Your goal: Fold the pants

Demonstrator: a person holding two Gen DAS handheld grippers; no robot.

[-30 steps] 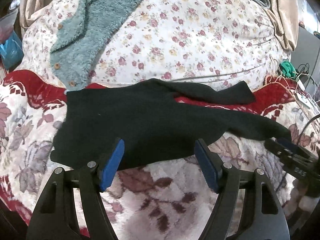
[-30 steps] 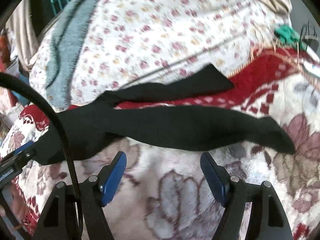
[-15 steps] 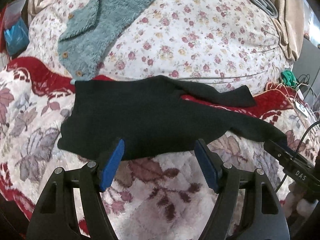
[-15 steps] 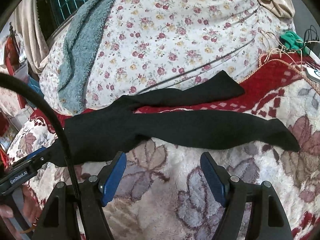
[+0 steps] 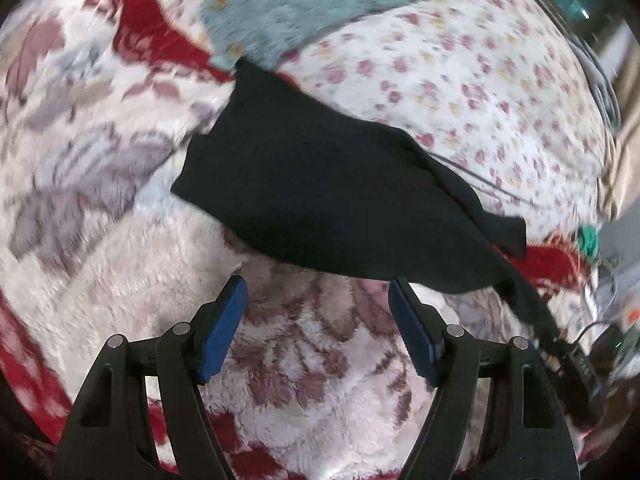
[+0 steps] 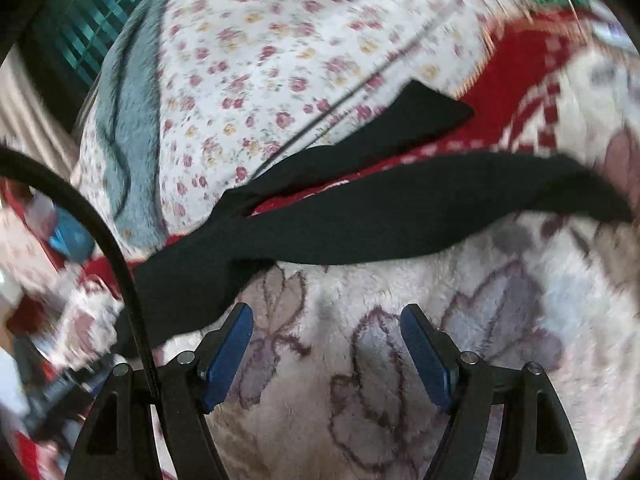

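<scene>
Your left gripper (image 5: 318,300) is spread wide with nothing between its blue-padded fingers (image 5: 224,324), and it hangs above the plush white blanket with mauve leaves and a red border (image 5: 132,264). The black fabric pants (image 5: 320,184) lie spread flat on that blanket just beyond the fingertips; their near edge runs close past the tip of the right-hand finger but does not sit between the two. From your left wrist view the wide waist end is nearest and up-left, its far corner reaching the fluffy teal garment with buttons (image 5: 304,0), while the legs trail off to the lower right over the blanket's red border and against the white quilt with small pink flowers (image 5: 460,68). Your right gripper (image 6: 326,314) is likewise released and grasping nothing, hovering over the blanket (image 6: 360,360). In that view the pants (image 6: 360,216) stretch across the picture ahead of the fingers (image 6: 230,354), the two legs splayed apart toward the right, the farther one resting along the foot of the flowered quilt (image 6: 280,60), the nearer one ending at the far right. The waist end sits just beyond the left finger. Both views are motion-blurred.
</scene>
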